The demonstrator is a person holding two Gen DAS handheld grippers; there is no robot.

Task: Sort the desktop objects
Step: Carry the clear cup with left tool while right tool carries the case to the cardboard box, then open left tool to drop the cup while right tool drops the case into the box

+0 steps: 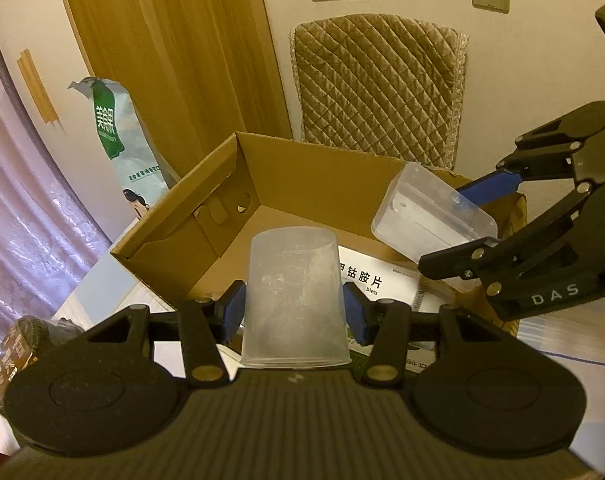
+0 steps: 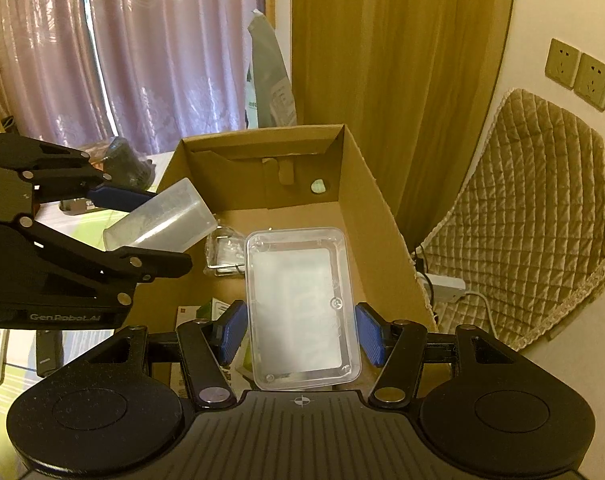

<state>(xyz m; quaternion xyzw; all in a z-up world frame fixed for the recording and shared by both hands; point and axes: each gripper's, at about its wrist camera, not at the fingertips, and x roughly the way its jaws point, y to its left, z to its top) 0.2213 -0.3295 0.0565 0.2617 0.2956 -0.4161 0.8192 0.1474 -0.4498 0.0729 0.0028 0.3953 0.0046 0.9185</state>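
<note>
Between the blue pads of the left tool sits a frosted translucent plastic measuring cup, clamped across its sides with the mouth toward the camera, while the right tool is squeezed on a clear rectangular plastic container by its long walls. Both hang over the open brown cardboard box, which already holds a white medicine carton and some packets. Both look light, thin-walled and kinda slick, so I'd grip mid-body and gently, since squeezing hard could flex or pop them out.
</note>
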